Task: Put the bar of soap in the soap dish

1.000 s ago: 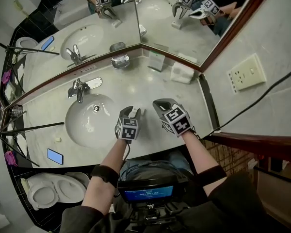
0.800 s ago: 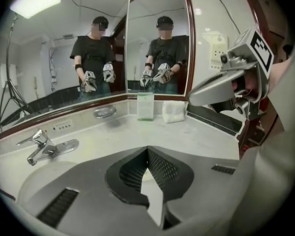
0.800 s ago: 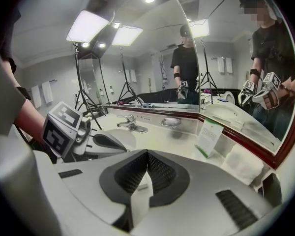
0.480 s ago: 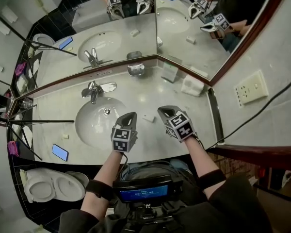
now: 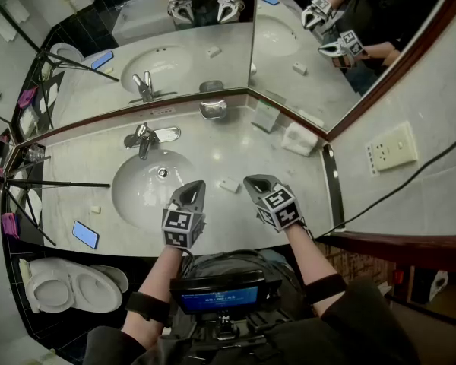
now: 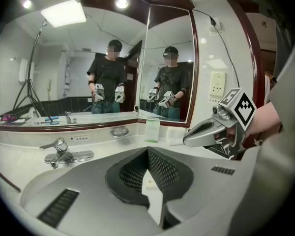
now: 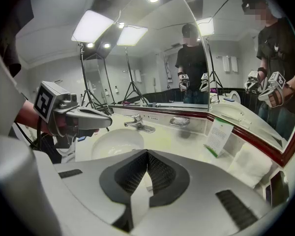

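The bar of soap point(image 5: 229, 185) lies on the counter point(image 5: 308, 179), between my two grippers and, as far as the head view lets me judge, touching neither. My left gripper point(image 5: 193, 188) and right gripper point(image 5: 252, 182) both have their jaws pressed together on nothing. The soap dish point(image 5: 213, 109) sits well apart, against the mirror.

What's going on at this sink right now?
A person stands at a bathroom counter with a gripper in each hand. The left gripper and right gripper are both shut and empty, near the counter's front. The bar of soap lies loose on the counter between them, right of the sink. The soap dish sits at the back by the mirror corner, so the soap is not yet in it.
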{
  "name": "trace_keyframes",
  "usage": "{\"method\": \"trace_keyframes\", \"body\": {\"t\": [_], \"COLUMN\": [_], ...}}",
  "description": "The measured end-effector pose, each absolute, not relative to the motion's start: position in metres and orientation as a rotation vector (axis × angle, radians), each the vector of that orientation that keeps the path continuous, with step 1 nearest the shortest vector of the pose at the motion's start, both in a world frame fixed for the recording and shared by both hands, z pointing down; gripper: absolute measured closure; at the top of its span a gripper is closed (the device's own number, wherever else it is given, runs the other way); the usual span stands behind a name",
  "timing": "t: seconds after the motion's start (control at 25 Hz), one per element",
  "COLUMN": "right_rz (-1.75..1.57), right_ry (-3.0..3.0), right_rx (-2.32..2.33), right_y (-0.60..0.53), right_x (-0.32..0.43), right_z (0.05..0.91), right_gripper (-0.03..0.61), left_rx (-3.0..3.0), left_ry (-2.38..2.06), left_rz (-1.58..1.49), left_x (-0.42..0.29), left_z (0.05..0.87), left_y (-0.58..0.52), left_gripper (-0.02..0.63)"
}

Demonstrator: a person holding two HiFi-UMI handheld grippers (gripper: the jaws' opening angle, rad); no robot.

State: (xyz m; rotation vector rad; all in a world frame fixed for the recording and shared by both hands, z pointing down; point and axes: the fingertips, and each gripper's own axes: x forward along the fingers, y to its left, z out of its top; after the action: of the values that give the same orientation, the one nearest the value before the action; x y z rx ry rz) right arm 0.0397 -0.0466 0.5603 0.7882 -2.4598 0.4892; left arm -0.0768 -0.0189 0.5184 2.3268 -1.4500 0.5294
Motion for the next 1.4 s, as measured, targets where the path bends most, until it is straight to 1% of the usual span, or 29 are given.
{"method": "trace_keyframes", "body": {"t": [0.32,0.56,0.68,0.76,0.84,0.92,1.16,1.4], "right_rz": [0.467,0.295,0.198,0.145,0.115,0.102,0.084,0.085], "right_ry": [-2.436,-2.294,-2.207,-2.148,-2.095,-2.047,-1.920,-1.857], "right_rx": [0.750,0.577,0.457,0.387,0.328,0.278,0.189,0.162], "right_y": [-0.040,-0.029,-0.027,-0.027,-0.029,-0.031,-0.043,-0.046], "right_x": [0.037,0.019,0.008,0.001,-0.005,-0.009,-0.014,-0.017], "right_z": [0.571,0.598,0.621,0.635,0.650,0.666,0.713,0.739], "right_gripper": [0.558,0.549,0.420,0.363,0.337,0.291,0.290,0.288], "left_rx": [2.324,2.324,2.324,2.323,2.316,2.306,2.274,2.260], "left_ry": [-1.473,-1.484,-1.479,-1.478,-1.480,-1.487,-1.502,-1.501], "left_rz": [0.537,0.552,0.559,0.562,0.562,0.560,0.538,0.528], "left_x": [-0.077,-0.078,-0.079,-0.081,-0.084,-0.087,-0.097,-0.103], "left_z": [0.522,0.526,0.530,0.532,0.536,0.539,0.545,0.550], "left_y": [-0.016,-0.018,-0.017,-0.016,-0.015,-0.016,-0.018,-0.017], "left_gripper": [0.614,0.614,0.614,0.614,0.614,0.614,0.614,0.614]}}
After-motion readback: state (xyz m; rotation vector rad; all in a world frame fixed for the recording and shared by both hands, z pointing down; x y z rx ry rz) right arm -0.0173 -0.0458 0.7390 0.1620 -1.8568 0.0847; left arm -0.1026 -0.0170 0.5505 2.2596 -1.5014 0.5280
